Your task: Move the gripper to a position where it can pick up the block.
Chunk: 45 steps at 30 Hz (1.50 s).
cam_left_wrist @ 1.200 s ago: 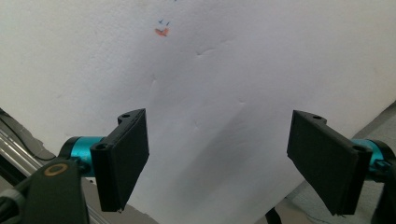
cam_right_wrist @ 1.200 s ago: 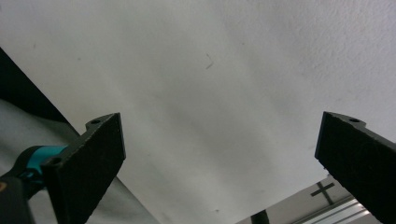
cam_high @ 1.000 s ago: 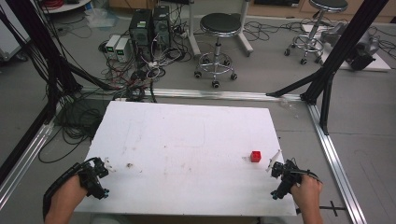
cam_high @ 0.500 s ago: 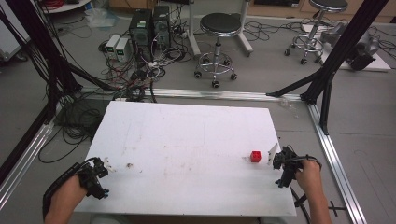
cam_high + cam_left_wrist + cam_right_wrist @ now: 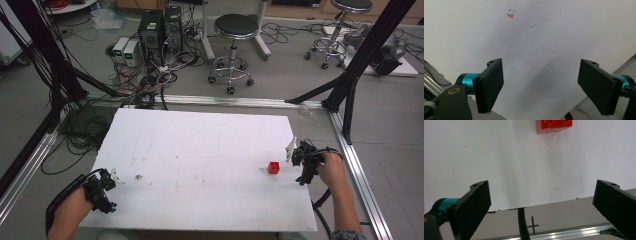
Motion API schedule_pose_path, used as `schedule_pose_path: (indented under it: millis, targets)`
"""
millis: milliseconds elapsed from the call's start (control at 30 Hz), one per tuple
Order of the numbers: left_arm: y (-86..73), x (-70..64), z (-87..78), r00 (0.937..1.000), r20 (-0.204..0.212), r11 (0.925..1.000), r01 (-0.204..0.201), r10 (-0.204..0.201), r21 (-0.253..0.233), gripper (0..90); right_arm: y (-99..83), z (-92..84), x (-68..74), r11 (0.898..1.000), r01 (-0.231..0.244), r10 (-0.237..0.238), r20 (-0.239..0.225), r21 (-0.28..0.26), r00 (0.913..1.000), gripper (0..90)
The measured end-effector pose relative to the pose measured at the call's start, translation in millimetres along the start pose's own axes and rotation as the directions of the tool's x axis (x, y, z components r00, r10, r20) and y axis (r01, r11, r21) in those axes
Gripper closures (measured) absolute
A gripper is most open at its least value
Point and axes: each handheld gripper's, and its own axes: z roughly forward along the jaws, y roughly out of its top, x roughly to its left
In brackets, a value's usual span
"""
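The small red studded plastic building brick (image 5: 273, 167) sits on the white foam-board desk (image 5: 200, 150), toward its 3 o'clock edge and well apart from anything else. It looks light, rigid and hard-walled, so it should neither crush nor sag. Its smooth sides are probably a little slippery, and being so light it could skate across the board if nudged from one side only. The best hold, I judge, is across two opposite flat side walls, below the studs, with both jaws closing evenly.

The right claw (image 5: 296, 155) lies just at the brick's 3 o'clock side, not touching it, held low by a hand (image 5: 331, 167) coming in from the desk's edge. In the right gripper view its jaws stand wide apart and bare, with the brick (image 5: 554, 125) ahead at 12 o'clock, beyond the tips.

The left claw (image 5: 102, 186) rests near the desk's 8 o'clock corner, far from the brick. Its jaws also stand wide and hold nothing, pointing over bare board with a faint orange mark (image 5: 510, 15).
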Motion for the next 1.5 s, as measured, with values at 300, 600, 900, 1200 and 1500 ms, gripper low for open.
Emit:
schedule_pose_path:
  millis: [300, 600, 900, 1200, 1500]
  targets:
    - [0.7, -0.4, -0.2, 1.0, 0.002, 1.0, -0.002, 0.002, -0.002, 21.1, 21.9, -2.9, -13.5, 0.998, 0.061, -0.061, -0.016, 0.003, 0.998, 0.9]
    - [0.8, 0.0, -3.1, 0.9999, 0.015, 0.9999, 0.002, -0.001, -0.015, 21.0, 40.1, 11.0, -20.9, 0.996, 0.09, -0.09, -0.03, -0.015, 0.9954, 0.9]
    - [0.1, 0.5, -3.8, 0.9998, 0.021, 0.9997, 0.005, -0.004, -0.023, 21.1, 56.0, 27.7, -23.3, 0.993, 0.113, -0.114, -0.056, -0.018, 0.9919, 0.9]
    - [-1.4, 0.7, -3.7, 0.9996, 0.022, 0.9994, 0.017, -0.017, -0.029, 21.1, 69.6, 42.9, -24.8, 0.99, 0.14, -0.14, -0.079, 0.004, 0.9871, 0.9]
    - [-1.3, 0.7, -3.2, 0.9996, 0.025, 0.9995, 0.015, -0.014, -0.027, 21.1, 72.2, 51.7, -23.0, 0.99, 0.141, -0.139, -0.098, 0.018, 0.9854, 0.9]
